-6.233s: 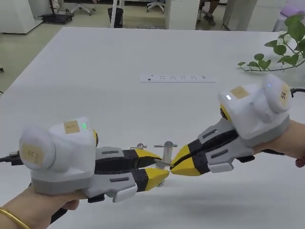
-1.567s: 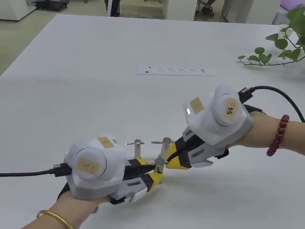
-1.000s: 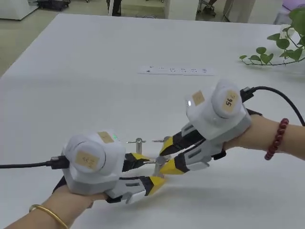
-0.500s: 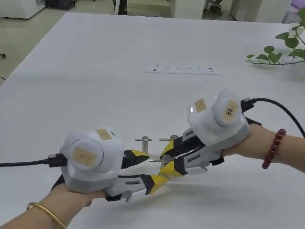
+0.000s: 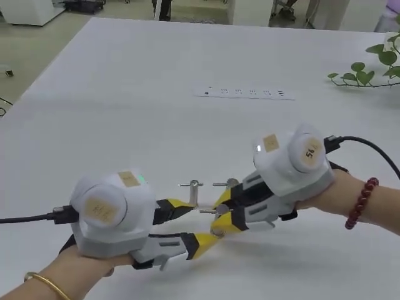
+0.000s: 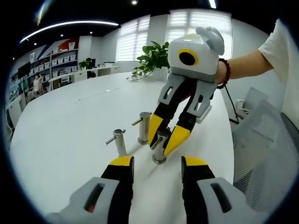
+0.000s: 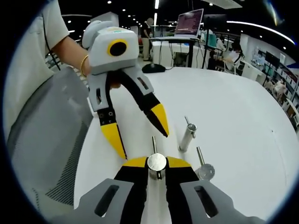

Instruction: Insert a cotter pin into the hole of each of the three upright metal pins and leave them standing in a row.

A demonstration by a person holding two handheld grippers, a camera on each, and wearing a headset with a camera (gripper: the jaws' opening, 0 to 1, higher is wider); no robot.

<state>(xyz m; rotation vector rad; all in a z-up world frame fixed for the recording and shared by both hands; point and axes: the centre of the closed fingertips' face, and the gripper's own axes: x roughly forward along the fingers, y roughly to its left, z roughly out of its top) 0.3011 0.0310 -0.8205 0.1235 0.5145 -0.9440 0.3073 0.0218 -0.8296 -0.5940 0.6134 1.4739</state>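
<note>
Three upright metal pins stand close together on the white table [image 5: 125,94]. The far two pins [image 5: 194,191] [image 5: 232,184] each carry a cotter pin through the hole. The near pin [image 6: 161,144] [image 7: 156,163] also has a cotter pin [image 6: 153,143] sticking out of it. My right gripper [image 5: 220,212] [image 7: 157,163] is shut on this near pin's top. My left gripper [image 5: 192,222] [image 6: 159,163] is open, its yellow fingertips [image 6: 122,161] spread on either side just short of the same pin. In the right gripper view the left gripper [image 7: 140,137] faces me with jaws wide.
A white power strip [image 5: 244,92] lies flat at mid-table beyond the pins. A leafy plant [image 5: 375,65] trails over the far right edge. Cables run from both grippers. A bare table surface surrounds the pins.
My left gripper has opened and let go of the near pin, drawing back slightly. My right gripper has closed around that pin. The head camera has shifted.
</note>
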